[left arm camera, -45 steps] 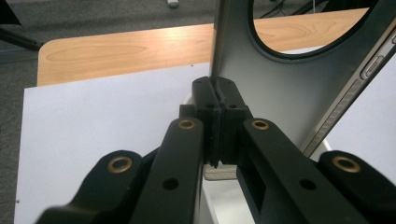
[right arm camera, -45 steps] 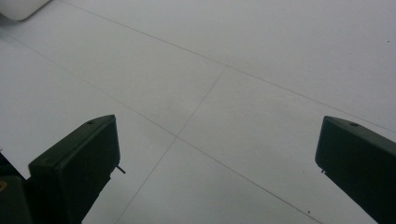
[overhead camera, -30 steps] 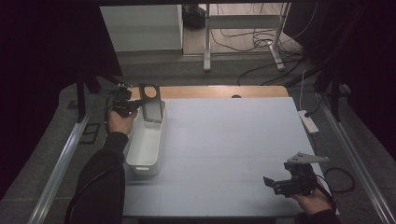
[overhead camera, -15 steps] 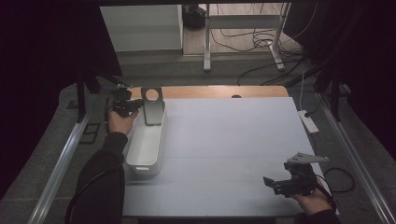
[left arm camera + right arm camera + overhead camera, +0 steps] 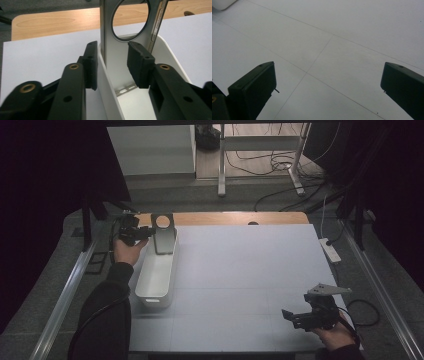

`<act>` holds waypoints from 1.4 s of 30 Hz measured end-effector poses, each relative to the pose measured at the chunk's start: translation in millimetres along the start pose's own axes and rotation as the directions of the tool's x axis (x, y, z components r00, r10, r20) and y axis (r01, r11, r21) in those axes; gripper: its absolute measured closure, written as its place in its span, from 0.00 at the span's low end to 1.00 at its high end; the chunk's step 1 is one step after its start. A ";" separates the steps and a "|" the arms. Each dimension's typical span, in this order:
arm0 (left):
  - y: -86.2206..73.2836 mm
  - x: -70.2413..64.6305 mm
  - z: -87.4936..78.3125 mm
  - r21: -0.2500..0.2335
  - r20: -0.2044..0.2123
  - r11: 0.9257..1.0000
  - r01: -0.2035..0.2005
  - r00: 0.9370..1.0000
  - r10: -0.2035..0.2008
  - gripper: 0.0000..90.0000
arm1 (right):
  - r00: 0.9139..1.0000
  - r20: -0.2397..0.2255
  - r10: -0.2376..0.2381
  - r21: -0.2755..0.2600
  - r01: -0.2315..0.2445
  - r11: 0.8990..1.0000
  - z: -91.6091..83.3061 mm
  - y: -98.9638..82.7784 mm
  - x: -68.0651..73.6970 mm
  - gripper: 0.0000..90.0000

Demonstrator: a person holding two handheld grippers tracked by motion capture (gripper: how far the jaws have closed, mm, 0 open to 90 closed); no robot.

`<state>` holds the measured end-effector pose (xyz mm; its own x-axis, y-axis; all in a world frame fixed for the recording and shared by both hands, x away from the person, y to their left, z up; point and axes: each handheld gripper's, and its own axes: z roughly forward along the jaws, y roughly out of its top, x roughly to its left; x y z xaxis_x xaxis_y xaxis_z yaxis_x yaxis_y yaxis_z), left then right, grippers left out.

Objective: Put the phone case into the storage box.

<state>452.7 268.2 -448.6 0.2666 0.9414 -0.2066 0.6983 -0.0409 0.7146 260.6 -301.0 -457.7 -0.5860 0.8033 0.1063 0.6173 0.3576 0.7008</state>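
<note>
A grey metal plate (image 5: pixel 163 240) with a round hole stands upright at the far end of a long white bin (image 5: pixel 150 301) on the table's left side. My left gripper (image 5: pixel 142 232) is at the plate's left edge. In the left gripper view its jaws have just been opening: the left gripper (image 5: pixel 112 66) straddles the bin wall (image 5: pixel 108 97) and the plate (image 5: pixel 106 30), with a gap to the right pad (image 5: pixel 136 62), so it is open. My right gripper (image 5: pixel 295 317) hovers near the front right of the table, open, and the right gripper (image 5: pixel 328 87) has bare table between its fingers.
The white table top (image 5: pixel 240 270) has a wooden strip (image 5: pixel 225 218) along its far edge. A white power strip (image 5: pixel 330 249) lies off the right edge. Metal rails run along both sides, and cables and stand legs sit on the floor beyond.
The plate has settled slightly lower in the bin. Both hands keep their places.
</note>
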 end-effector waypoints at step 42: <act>-20.3 -21.0 -23.6 -0.022 0.138 0.996 -0.091 0.986 0.093 0.06 | 1.000 -0.004 -0.006 0.009 0.006 1.000 0.6 0.3 0.3 0.00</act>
<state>417.2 257.1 -443.0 0.4197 0.8781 -0.2297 0.6566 -0.1190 0.7448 260.9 -300.3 -457.9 -0.5918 0.7993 0.1044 0.6181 0.3668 0.6953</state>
